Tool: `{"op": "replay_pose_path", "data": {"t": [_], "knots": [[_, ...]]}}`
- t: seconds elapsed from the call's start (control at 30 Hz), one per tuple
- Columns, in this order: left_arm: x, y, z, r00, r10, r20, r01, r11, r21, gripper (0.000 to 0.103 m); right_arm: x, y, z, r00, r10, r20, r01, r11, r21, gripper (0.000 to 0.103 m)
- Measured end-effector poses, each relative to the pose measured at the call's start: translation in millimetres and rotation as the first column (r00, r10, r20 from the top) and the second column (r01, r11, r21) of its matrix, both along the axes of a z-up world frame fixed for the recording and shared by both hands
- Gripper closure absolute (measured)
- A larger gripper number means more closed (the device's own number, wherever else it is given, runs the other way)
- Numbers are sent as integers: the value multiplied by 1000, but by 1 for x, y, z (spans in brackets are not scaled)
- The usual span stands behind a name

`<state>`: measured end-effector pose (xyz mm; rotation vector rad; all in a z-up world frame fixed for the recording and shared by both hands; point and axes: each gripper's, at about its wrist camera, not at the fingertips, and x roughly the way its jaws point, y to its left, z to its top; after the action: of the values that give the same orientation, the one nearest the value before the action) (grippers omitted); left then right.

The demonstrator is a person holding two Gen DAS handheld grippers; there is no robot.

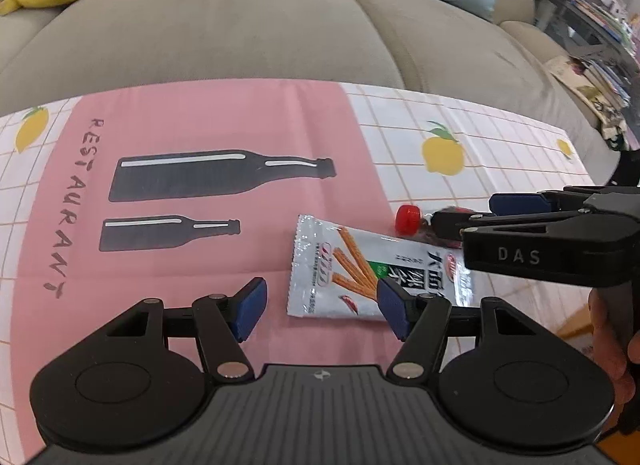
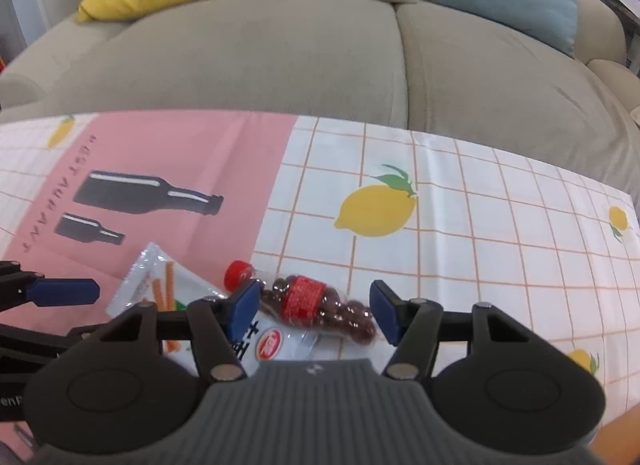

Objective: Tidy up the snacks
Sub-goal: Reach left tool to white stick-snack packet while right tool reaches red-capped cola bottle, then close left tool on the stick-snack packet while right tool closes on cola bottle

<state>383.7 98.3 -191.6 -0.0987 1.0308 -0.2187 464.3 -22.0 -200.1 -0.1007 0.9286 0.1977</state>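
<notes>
A silver snack packet (image 1: 352, 265) printed with orange sticks lies flat on the tablecloth. My left gripper (image 1: 322, 309) hovers open over its near end. The right pad overlaps the packet in view and the left pad is off it, over the pink cloth. A small clear bottle (image 2: 316, 301) with a red cap (image 2: 238, 273), a red label and brown balls inside lies on its side, partly on the packet (image 2: 160, 285). My right gripper (image 2: 316, 307) stands open astride it, with the pads beside the bottle and not pressing. In the left wrist view the right gripper (image 1: 476, 212) comes in from the right, past the cap (image 1: 408, 219).
The tablecloth (image 2: 460, 233) has a pink panel with bottle prints and a white grid with lemons. A beige sofa (image 1: 240, 33) with yellow, beige and blue cushions runs behind the table. A shelf of books (image 1: 592, 17) stands far right. A person's hand (image 1: 608, 345) holds the right gripper's handle.
</notes>
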Motion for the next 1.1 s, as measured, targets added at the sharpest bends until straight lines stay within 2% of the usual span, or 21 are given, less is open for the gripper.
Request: {"op": "replay_pose_path", "data": {"t": [0.1,0.2,0.33,0.5,0.57,0.73,0.87,0.9,0.97,1.03,1.1], "knots": [[4,-3,-5,1000,8,-5,-8,1000,-6,29,9,3,-9,1000,2,-25,-2,1000,-5,46],[4,-6,-4,1000,-7,5,7,1000,2,45,11,-2,-18,998,-16,-67,18,999,36,58],[-6,-8,-4,1000,-10,-17,10,1000,-12,64,-3,0,-20,999,10,-50,-8,998,56,73],[-38,-6,-4,999,2,-43,-2,1000,-7,77,-42,-2,-21,996,21,-88,-5,983,182,74],[-53,-8,-3,998,15,-56,-14,1000,8,78,-64,-2,-22,993,35,-109,-6,968,252,74],[-89,-18,-2,998,-15,-56,18,998,63,78,-133,-2,-26,995,19,-98,13,950,312,74],[-105,-22,2,996,-3,-91,9,998,59,77,-177,-16,-32,986,-33,-165,103,895,433,74],[-111,-21,6,995,13,-95,-8,999,49,73,-187,-19,-33,983,-43,-176,119,884,451,74],[-126,-21,16,995,42,-91,-39,999,34,50,-205,-20,-31,986,-60,-155,122,894,431,74],[-142,-24,23,993,69,-91,-66,997,42,40,-228,-19,-25,994,-76,-79,99,928,358,74],[-156,-29,24,989,94,-111,-90,995,37,39,-244,-18,-22,997,-77,-25,81,957,278,74]]}}
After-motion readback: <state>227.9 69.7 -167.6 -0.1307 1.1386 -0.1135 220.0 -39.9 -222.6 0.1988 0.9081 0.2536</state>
